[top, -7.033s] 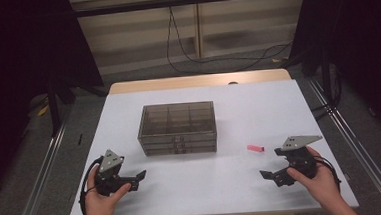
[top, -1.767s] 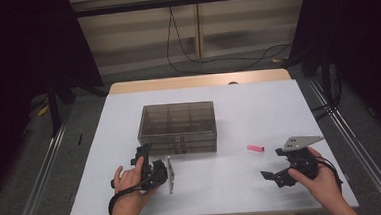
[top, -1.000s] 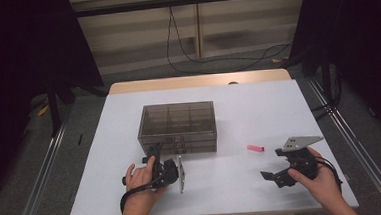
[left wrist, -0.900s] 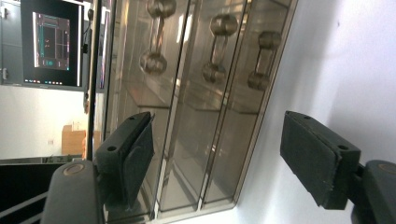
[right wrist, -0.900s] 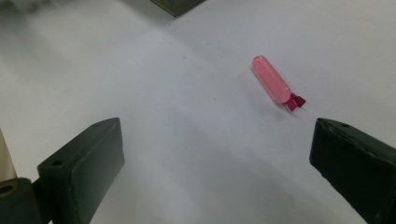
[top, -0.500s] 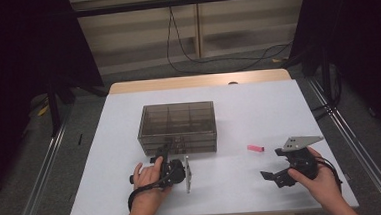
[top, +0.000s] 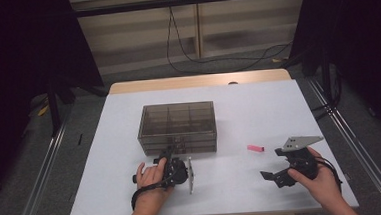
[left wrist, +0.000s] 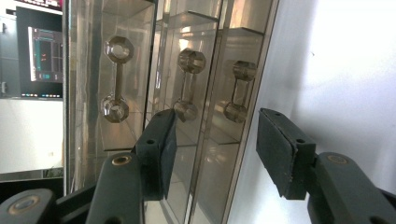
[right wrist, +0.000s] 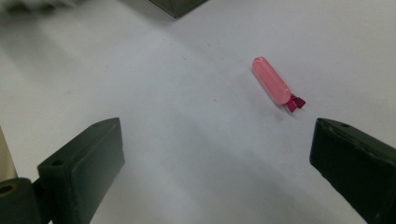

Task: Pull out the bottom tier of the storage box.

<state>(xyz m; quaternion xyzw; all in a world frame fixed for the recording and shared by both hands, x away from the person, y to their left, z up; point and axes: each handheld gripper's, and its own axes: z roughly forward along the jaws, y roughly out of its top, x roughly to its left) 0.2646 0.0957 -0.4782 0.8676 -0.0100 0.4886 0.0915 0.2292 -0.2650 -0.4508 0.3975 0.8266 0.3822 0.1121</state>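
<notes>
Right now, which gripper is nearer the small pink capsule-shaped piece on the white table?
Right. The right gripper sits just below the pink piece; the left gripper is across the table at the clear drawer box.

A smoke-tinted transparent drawer cabinet (top: 178, 127) stands on the white counter (top: 258, 108). Its three stacked drawers are all closed. Each drawer front bears a clear dumbbell-shaped handle (left wrist: 188, 84).

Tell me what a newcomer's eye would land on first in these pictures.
The smoky see-through drawer box at the middle of the white table stands out first. The left gripper is turned on its side against the box's front; its fingers have just been closing, with a clear dumbbell-shaped drawer handle beyond the gap and nothing pinched yet. To the right lies a small pink capsule, with the right gripper open behind it.
</notes>
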